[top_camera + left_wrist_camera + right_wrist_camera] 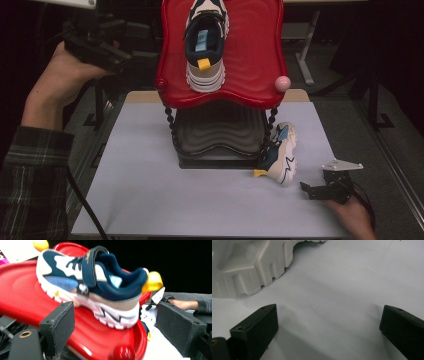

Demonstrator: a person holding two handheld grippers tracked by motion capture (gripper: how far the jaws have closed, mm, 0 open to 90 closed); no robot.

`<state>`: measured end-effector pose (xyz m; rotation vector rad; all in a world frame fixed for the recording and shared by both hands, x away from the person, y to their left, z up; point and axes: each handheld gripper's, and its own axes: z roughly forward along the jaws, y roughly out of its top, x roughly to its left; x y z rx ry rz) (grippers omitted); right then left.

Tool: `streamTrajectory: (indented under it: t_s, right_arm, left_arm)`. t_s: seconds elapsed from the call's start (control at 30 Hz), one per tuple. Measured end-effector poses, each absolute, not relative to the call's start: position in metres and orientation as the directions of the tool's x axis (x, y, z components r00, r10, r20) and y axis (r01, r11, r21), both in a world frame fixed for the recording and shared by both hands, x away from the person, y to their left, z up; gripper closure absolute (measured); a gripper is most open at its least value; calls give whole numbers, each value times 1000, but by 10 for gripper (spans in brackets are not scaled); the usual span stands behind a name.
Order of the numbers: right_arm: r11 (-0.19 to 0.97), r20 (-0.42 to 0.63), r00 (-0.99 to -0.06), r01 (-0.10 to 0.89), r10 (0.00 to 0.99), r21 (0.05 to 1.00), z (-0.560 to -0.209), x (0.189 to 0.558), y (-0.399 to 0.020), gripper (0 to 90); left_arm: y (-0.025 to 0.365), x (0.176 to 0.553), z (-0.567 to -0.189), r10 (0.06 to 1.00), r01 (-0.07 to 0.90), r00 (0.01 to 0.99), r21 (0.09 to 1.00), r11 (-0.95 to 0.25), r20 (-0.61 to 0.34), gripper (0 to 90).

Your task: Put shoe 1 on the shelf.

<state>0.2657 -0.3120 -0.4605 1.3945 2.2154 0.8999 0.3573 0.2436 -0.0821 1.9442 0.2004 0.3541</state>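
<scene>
A navy, white and beige shoe (205,45) with a yellow heel tab stands upright on the red top shelf (250,55) of a small rack. In the left gripper view the same shoe (92,287) lies just ahead on the red shelf (22,295). My left gripper (116,312) is open, its pads clear of the shoe. From above, the left gripper (132,55) hovers off the shelf's left edge. A matching shoe (280,155) lies on its side on the table by the rack's right leg. My right gripper (312,190) rests open near its sole (244,265); the right gripper (329,315) holds nothing.
The rack has a dark lower shelf (220,135) under the red one, beaded posts, and a pink ball (283,83) at its right corner. It stands at the back of a pale table top (150,190). A red knob (123,352) sticks up near my left jaws.
</scene>
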Motion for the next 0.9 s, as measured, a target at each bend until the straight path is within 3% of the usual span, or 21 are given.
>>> streamTrajectory:
  t_s: [0.57, 0.9]
  right_arm:
    - [307, 23, -441, 661, 897, 685, -460, 266, -312, 13]
    - [309, 22, -443, 659, 896, 686, -460, 266, -312, 13]
  left_arm:
    - [279, 321, -138, 335, 32, 934, 907, -419, 121, 133]
    - [287, 309, -200, 365, 100, 928, 894, -437, 75, 140]
